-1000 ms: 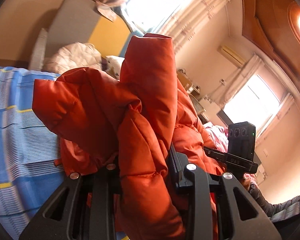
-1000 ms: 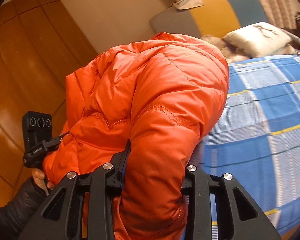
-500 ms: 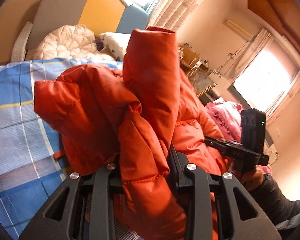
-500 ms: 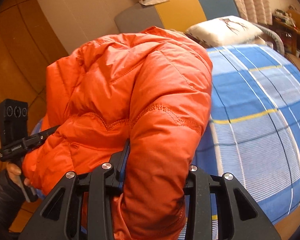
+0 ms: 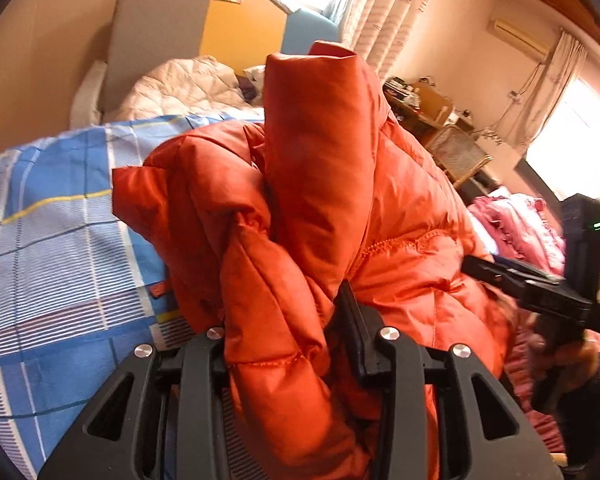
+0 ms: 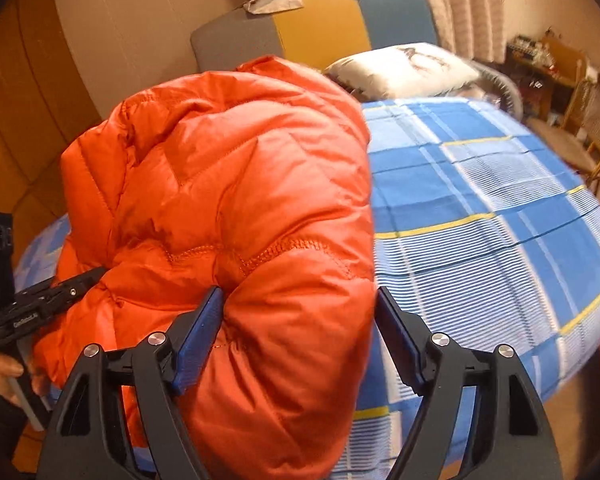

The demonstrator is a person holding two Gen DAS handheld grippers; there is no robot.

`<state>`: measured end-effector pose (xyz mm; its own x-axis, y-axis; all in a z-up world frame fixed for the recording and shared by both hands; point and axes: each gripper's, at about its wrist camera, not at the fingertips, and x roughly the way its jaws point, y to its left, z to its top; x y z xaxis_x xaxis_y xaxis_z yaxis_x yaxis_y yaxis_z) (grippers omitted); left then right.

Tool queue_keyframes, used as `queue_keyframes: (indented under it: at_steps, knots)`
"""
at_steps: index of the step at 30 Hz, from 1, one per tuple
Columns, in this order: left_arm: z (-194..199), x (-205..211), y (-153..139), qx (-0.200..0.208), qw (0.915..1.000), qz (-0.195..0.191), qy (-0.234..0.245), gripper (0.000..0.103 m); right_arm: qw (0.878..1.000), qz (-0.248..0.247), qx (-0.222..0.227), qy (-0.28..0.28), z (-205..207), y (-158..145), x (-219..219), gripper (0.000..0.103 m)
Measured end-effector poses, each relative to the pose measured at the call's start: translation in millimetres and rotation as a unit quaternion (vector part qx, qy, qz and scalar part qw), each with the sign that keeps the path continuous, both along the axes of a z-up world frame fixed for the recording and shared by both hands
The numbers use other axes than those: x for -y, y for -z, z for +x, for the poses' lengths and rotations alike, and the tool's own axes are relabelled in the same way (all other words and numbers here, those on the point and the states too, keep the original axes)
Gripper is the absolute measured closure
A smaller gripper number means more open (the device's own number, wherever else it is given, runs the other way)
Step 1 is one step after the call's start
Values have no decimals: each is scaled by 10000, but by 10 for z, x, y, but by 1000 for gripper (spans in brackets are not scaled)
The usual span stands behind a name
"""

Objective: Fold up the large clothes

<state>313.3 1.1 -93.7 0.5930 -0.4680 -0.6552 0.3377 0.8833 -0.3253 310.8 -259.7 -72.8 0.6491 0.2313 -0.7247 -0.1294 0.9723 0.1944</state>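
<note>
Over the near edge of the blue plaid bedspread, an orange puffer jacket is bunched up w/ both grippers at it. Its bulk runs crosswise btwn the two grippers, parallel to the bed edge. A rolled sleeve or collar end sticks up and away toward the headboard in the left wrist view; which of the two it is can't be told.

Left gripper: jaws narrow but easing apart, a thick fold of the jacket packed btwn them and filling the gap, fabric pressed against the dark right pad; left pad hidden behind the cloth. Right gripper: jaws opening, already wide. A rounded lump of jacket sits btwn them; the left blue pad touches the fabric, the right pad stands beside it w/ a sliver of bedspread showing, so no squeeze on it.

Each view catches the other gripper at the far side of the jacket, w/ a hand in a dark sleeve on its grip. White pillow lies by the headboard, pink bedding off to the right of the jacket.
</note>
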Motion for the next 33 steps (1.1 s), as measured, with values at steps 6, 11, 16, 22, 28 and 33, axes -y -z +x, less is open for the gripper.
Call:
queue_keyframes:
  at_steps: [6, 11, 16, 22, 28, 33]
  knots:
    - [-260, 128, -129, 310, 9985, 362, -274, 68, 9984, -319, 477, -11, -326, -245, -141, 28]
    - [-289, 127, -152, 373, 9976, 415, -417, 68, 9976, -390, 530, -224, -528, -307, -316, 28]
    - [-345, 140, -143, 362, 9977, 370, -448, 67, 9971, -520, 372, -404, -587, -186, -510, 28]
    - [-352, 155, -123, 345, 9976, 339, -492, 65, 9972, -552, 283, -416, -565, -108, -573, 28]
    - [-383, 170, -207, 376, 9971, 387, -540, 60, 9974, -563, 212, -398, -553, -47, -600, 28]
    - [-401, 174, -387, 491, 9955, 438, -684, 55, 9975, -543, 205, -409, -567, -32, -623, 28]
